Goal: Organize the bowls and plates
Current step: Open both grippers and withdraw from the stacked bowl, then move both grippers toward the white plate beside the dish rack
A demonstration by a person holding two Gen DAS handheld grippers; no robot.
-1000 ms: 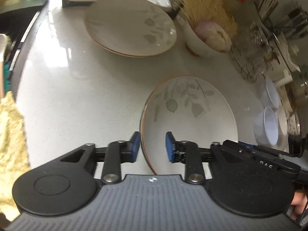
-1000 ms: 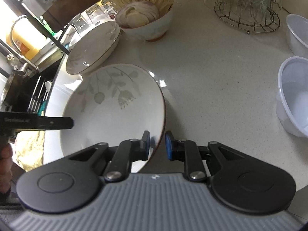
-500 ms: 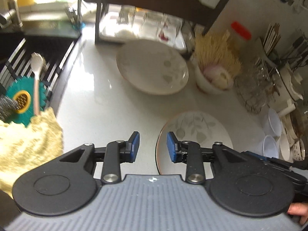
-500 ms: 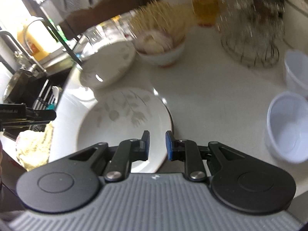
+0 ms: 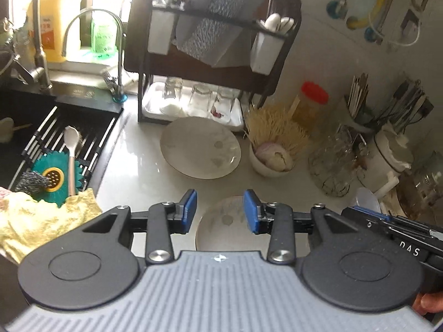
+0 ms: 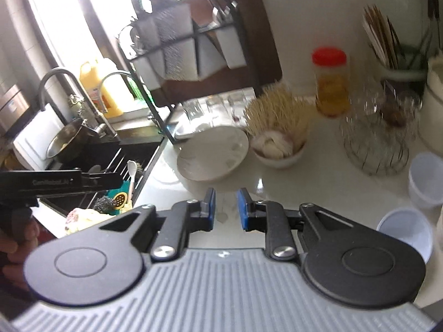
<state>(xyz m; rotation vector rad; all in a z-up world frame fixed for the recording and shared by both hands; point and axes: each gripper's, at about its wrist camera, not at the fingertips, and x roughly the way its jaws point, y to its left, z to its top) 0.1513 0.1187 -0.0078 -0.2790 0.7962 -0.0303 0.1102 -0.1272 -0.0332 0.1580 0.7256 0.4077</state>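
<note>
Now left gripper (image 5: 220,210) above plate (image 5: 221,228), jaws apart; right gripper (image 6: 224,209) likewise

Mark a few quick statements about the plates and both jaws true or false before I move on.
1. Both the left gripper and right gripper have open, empty jaws. True.
2. The near plate lies flat on the counter. True.
3. The far plate sits in the sink. False: it is on the counter by the dish rack.
4. The noodle bowl is empty. False: it holds food.
</note>
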